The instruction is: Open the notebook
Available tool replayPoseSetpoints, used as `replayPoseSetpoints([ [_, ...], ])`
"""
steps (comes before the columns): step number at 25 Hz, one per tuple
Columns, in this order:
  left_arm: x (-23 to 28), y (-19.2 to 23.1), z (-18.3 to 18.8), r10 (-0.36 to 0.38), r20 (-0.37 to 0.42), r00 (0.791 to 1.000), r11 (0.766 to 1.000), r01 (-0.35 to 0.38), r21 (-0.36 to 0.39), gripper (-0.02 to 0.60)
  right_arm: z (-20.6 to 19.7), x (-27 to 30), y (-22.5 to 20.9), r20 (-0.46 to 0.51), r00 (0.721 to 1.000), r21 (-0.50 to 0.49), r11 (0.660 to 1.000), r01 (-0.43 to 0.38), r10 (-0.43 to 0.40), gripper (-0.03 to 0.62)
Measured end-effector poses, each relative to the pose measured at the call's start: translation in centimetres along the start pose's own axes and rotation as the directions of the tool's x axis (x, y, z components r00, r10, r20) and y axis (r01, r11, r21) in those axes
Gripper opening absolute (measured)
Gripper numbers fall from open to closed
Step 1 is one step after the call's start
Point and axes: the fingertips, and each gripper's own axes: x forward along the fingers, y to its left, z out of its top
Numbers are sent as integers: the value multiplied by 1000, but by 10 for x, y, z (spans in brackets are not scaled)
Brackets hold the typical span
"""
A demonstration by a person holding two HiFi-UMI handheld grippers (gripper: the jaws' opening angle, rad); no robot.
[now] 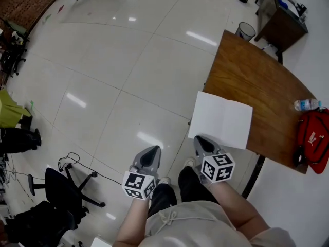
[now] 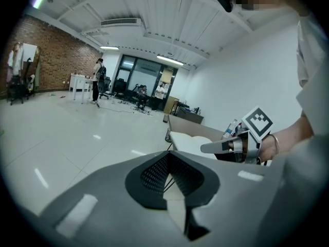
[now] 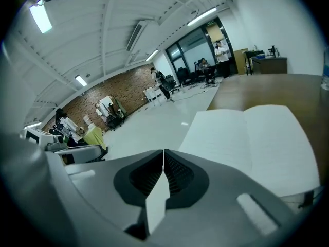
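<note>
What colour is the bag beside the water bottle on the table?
Red, with some black trim. The bag shows best in the head view.

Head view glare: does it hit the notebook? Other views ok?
Head view: light streaks on the glossy floor, none on the notebook, fisheye bend. Left gripper view: dark round vignette, left claw looms large. Right gripper view: notebook bright, ruling faint.

Your left gripper [image 2: 169, 154] sits at 6 o'clock, jaws pressed together with nothing between them. At 4 o'clock your hand holds the right gripper [image 2: 211, 147], its tip crossing the notebook [image 2: 189, 141] lying open on the brown table [image 2: 186, 124]. Brick wall [image 2: 49, 63] at 10 o'clock, people [image 2: 97, 81] way back.
</note>
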Motion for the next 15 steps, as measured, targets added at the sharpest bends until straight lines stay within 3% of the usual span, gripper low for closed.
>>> replayPoseSetpoints([
  [4,0,-30,49,-93,71,993,992,86,90,6,31,-44,-5,118,991,-4,998,58,-57,8],
  [7,-5,-64,82,-177,117,977,973,156,168,6,51,-91,-8,228,968,-46,992,117,-103,8],
  [11,-23,-112,111,-295,162,942,933,247,262,6,65,-161,-8,372,909,-96,967,237,-185,8],
  [15,-43,-151,118,-402,169,900,882,331,334,6,57,-217,-5,457,845,-94,930,356,-277,8],
])
